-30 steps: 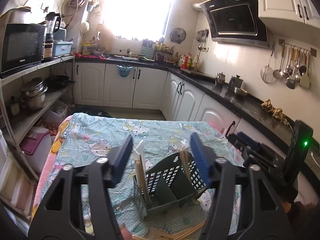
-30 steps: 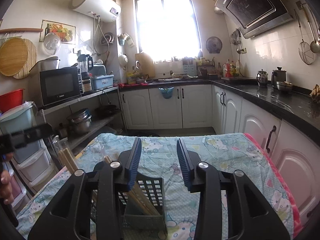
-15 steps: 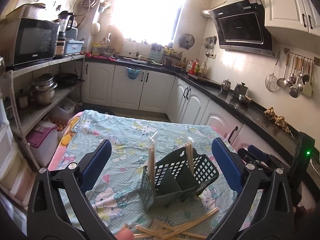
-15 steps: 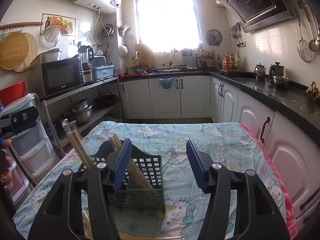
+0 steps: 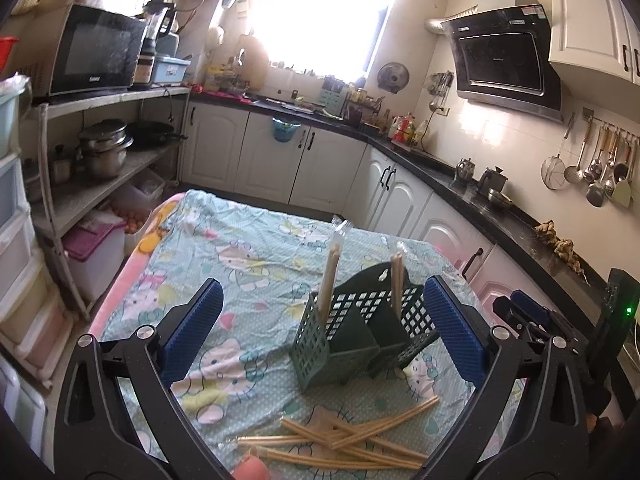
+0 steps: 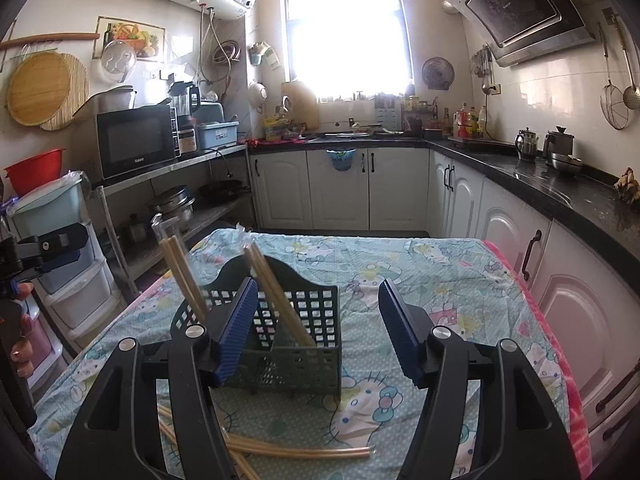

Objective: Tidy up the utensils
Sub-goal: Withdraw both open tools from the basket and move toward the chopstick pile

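From the left wrist, the left tongs (image 5: 320, 332) stand spread and empty over the rack (image 5: 360, 332) on the bench (image 5: 248, 256), so a low pass could tip it, while from the right wrist the empty right tongs (image 6: 314, 328) are opening, and loose chopsticks (image 6: 296, 450) may roll.

caddy (image 5: 352, 332): matt green plastic lattice | chopsticks (image 5: 348, 436): pale smooth wood | desk cloth (image 6: 448, 280): printed soft cotton | counter (image 6: 560, 188): glossy black stone
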Action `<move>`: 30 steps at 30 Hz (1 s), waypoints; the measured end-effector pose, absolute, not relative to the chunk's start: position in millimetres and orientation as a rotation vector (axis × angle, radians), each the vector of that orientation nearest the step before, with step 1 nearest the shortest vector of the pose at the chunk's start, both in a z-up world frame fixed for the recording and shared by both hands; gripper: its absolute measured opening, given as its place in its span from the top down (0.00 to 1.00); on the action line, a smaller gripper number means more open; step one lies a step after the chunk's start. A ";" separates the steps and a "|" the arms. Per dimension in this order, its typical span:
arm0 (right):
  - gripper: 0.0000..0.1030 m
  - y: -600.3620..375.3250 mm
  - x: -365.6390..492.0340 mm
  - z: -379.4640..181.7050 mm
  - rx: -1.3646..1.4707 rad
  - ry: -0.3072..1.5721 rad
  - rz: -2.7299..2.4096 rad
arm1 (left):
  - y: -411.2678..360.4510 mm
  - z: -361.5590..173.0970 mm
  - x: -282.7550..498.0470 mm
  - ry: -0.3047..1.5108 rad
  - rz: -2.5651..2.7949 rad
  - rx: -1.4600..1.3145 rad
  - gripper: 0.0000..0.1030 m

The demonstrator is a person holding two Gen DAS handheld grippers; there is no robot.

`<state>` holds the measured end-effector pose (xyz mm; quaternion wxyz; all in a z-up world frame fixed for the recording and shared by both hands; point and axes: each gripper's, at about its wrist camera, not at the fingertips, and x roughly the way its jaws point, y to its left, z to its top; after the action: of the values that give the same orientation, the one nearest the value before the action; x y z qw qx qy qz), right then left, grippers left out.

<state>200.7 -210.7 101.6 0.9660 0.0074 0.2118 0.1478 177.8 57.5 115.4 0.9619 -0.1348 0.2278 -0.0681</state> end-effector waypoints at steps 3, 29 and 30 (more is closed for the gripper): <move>0.40 -208.3 196.2 98.9 0.011 0.439 0.304 | 60.2 110.5 173.6 0.474 -0.136 -0.281 0.10; 0.40 -184.9 158.9 58.3 -0.091 0.548 0.365 | 75.4 60.3 148.6 0.598 -0.092 -0.328 0.10; 0.40 -183.9 157.8 57.6 -0.096 0.550 0.367 | 75.0 59.3 147.7 0.600 -0.091 -0.328 0.10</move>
<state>157.8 -183.9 57.6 0.9448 -0.0472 0.2697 0.1799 147.7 75.0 59.3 0.9411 -0.1609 0.2941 -0.0447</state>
